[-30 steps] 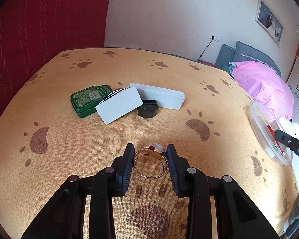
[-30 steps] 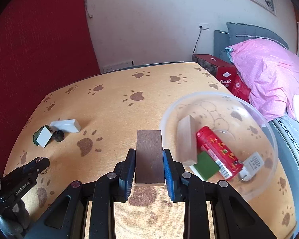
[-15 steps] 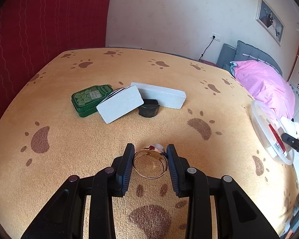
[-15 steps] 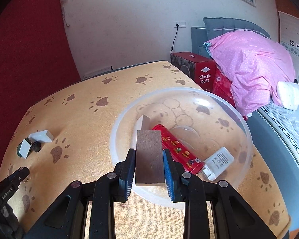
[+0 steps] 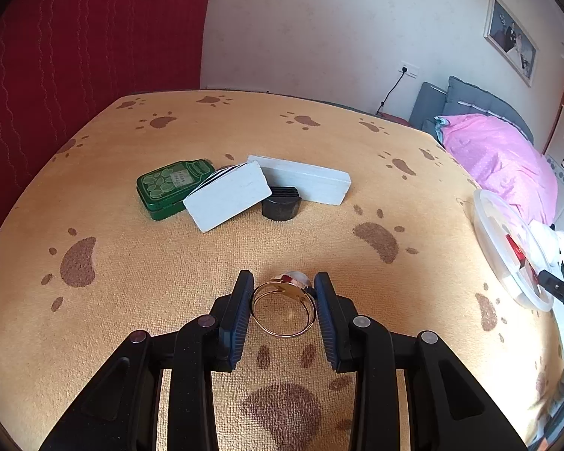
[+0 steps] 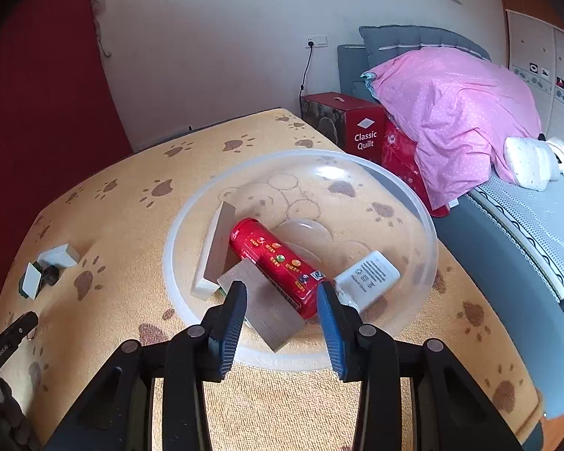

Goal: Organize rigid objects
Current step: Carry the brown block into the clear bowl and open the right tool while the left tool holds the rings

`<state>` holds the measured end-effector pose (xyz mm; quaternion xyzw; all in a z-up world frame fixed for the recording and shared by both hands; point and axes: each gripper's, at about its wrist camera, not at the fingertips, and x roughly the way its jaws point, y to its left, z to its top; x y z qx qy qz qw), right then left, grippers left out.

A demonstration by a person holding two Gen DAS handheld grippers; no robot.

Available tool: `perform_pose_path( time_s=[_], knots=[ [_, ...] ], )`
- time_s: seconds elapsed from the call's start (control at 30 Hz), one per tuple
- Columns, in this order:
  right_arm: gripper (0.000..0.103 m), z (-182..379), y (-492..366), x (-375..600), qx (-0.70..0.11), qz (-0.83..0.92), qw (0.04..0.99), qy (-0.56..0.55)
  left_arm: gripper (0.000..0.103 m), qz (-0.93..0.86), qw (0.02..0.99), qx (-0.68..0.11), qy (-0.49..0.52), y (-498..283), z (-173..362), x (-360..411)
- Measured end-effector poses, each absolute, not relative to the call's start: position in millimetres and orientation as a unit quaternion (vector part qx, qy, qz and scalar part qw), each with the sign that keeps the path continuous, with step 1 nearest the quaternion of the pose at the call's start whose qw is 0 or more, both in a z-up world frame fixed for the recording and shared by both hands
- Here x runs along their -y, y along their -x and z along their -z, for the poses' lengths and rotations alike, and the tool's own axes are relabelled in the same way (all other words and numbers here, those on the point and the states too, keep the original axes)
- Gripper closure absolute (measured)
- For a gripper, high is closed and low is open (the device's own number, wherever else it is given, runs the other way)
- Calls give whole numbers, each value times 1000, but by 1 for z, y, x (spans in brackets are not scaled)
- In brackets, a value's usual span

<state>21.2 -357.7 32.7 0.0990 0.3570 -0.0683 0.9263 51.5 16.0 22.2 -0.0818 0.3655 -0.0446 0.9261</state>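
My left gripper [image 5: 283, 297] is shut on a gold ring [image 5: 283, 312] just above the paw-print cloth. Beyond it lie a green tin [image 5: 171, 188], two white blocks [image 5: 227, 201] [image 5: 300, 184] and a small black object [image 5: 280, 207]. My right gripper [image 6: 280, 306] is open over the near rim of a clear plastic bowl [image 6: 413, 210]. A dark wooden block [image 6: 266, 310] lies in the bowl between my fingers, against a red can [image 6: 276, 261]. A pale wooden block [image 6: 216, 250] and a white adapter [image 6: 368, 276] lie in the bowl too.
The bowl also shows at the right edge of the left wrist view [image 5: 507, 248]. A bed with a pink quilt [image 6: 458, 112] and a red box [image 6: 351, 127] stand past the table's right edge. A red curtain [image 5: 75, 56] hangs on the left.
My right gripper carried the dark wooden block over the bowl, opened and let it go; it now lies in the bowl. My left gripper stayed put with the ring.
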Motion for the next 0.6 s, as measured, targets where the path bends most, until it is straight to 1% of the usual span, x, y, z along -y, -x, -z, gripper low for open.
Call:
perform_pose_path(
  time_s=[0.2, 0.3, 0.4, 0.53, 0.6],
  knots=[
    [58, -30, -17, 360, -363, 59, 925, -98, 69, 73, 923, -367, 84, -45, -30, -3],
    [53, -27, -19, 357, -367, 52, 925, -89, 69, 88, 922, -368, 85, -42, -35, 8],
    [52, -26, -24, 355, -371, 49, 925, -71, 69, 99, 923, -364, 77, -38, -41, 20],
    [44, -25, -28, 357, -371, 54, 925, -56, 69, 115, 924, -358, 68, -35, -51, 35],
    [43, -24, -28, 361, -369, 64, 926, -55, 69, 122, 925, -354, 60, -34, -56, 44]
  ],
)
